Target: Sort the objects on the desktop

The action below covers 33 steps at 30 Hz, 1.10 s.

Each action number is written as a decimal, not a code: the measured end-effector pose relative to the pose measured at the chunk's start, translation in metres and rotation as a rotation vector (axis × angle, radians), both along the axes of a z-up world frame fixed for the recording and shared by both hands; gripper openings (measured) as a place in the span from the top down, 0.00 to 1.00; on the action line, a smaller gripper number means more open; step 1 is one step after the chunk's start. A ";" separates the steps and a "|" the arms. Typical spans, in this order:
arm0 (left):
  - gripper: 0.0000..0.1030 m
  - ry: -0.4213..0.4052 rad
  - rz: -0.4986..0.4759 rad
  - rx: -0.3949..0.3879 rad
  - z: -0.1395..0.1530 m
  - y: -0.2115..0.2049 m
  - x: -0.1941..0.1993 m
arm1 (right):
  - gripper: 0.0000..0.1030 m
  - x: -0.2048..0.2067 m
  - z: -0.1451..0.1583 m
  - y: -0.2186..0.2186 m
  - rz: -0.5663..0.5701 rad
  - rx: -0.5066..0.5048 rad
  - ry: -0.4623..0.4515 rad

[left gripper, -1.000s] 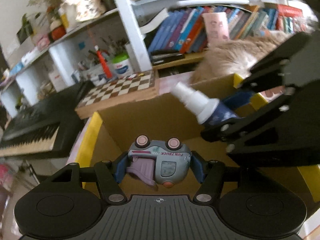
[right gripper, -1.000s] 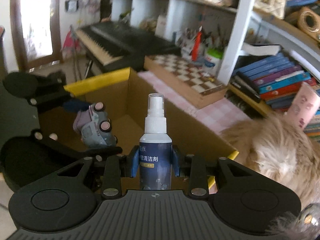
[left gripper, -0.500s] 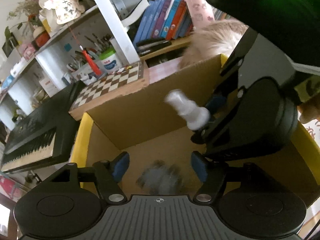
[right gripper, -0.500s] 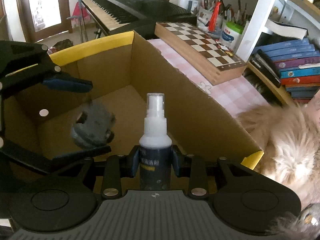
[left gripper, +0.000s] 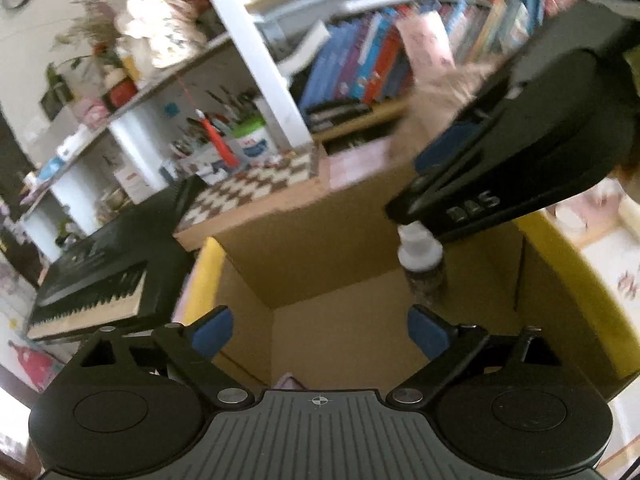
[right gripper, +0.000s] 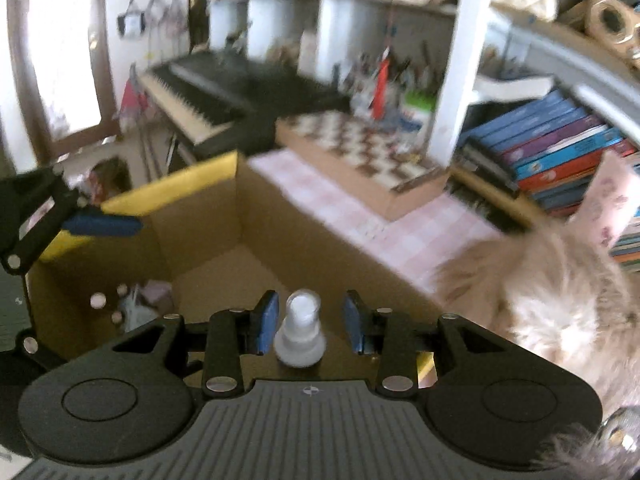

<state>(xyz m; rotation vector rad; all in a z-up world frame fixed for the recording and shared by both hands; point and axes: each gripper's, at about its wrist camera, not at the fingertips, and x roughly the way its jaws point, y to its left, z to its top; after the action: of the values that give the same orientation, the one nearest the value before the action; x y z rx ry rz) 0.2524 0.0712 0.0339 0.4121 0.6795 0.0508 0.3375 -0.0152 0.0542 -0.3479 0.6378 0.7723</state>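
Two things are accounted for, and both are at the cardboard box (left gripper: 320, 240). The toy truck (right gripper: 136, 304) lies on the box floor in its left corner, so that item looks done. The left claw (left gripper: 320, 328) hangs above the box, released and empty; its jaws have just been opening and nothing is between them.

The spray bottle (right gripper: 300, 332) stands upright over the box's inside, its white head between the pads of the right claw (right gripper: 308, 320). There is a gap on each side, so this claw seems released as well, though blur makes that hard to be sure of. In the left wrist view the bottle sits just under that claw's tips, not yet on the box floor.

What else on the counter (right gripper: 400, 224) needs sorting cannot be judged. The bottle's body is hidden behind the claw, the truck is a smear, and the furry animal (right gripper: 540, 300) beside the box is cut off.
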 end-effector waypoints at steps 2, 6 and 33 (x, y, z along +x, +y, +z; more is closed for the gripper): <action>0.05 -0.042 0.023 -0.032 0.012 0.003 -0.006 | 0.67 -0.003 0.010 -0.009 -0.034 0.033 -0.013; 0.02 -0.124 0.062 -0.096 0.032 0.011 -0.019 | 0.63 -0.011 0.026 -0.027 -0.104 0.096 -0.037; 0.02 -0.227 0.073 -0.233 0.062 0.024 -0.119 | 0.57 -0.120 0.037 -0.074 -0.312 0.150 -0.101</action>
<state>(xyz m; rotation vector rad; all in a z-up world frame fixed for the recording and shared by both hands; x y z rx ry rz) 0.1332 0.0957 0.0960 0.1538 0.4693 0.0854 0.2172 -0.0887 0.0911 -0.1436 0.5201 0.4972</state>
